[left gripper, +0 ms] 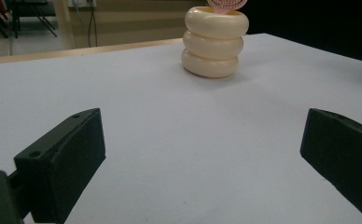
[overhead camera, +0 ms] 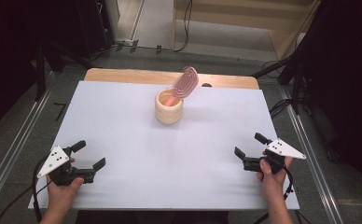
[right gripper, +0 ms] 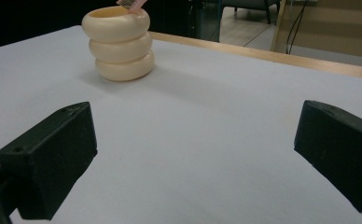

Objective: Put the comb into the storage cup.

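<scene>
Ribbed cream cup [overhead camera: 169, 108] standing upright on the white surface [overhead camera: 137, 140], toward its far edge and near the middle of its width. A pink brush [overhead camera: 184, 83] stands in the cup, its oval head leaning out over the rim on the side away from the left tool. Left tool [overhead camera: 87, 155] rests well short of the cup at the near left, held by a hand [overhead camera: 62, 186], jaws spread wide with nothing between them. Right tool [overhead camera: 251, 145] sits well short of the cup at the near right, jaws likewise apart and unloaded.
</scene>
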Tool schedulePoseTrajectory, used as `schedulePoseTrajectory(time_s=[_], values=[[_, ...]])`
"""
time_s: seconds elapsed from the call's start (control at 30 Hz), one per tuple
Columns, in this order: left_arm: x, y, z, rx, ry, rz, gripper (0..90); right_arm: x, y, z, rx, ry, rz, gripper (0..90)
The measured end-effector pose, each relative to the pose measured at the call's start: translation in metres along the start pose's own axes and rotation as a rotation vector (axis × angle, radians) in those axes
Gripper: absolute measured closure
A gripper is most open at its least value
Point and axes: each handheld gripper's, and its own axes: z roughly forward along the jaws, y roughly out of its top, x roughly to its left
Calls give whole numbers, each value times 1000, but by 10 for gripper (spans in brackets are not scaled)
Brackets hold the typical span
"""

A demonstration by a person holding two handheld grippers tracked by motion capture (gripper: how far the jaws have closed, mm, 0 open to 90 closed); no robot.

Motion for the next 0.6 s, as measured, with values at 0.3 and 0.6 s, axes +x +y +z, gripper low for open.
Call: schedulePoseTrajectory(time_s=[0.3, 0.6], values=[[0, 0, 0, -1, 1, -1, 2, -3, -11, -9, 14, -9, 0, 0], [0, 0, 0, 0, 2, 0, 2, -10, -22, -24, 13, -26, 8, 0]])
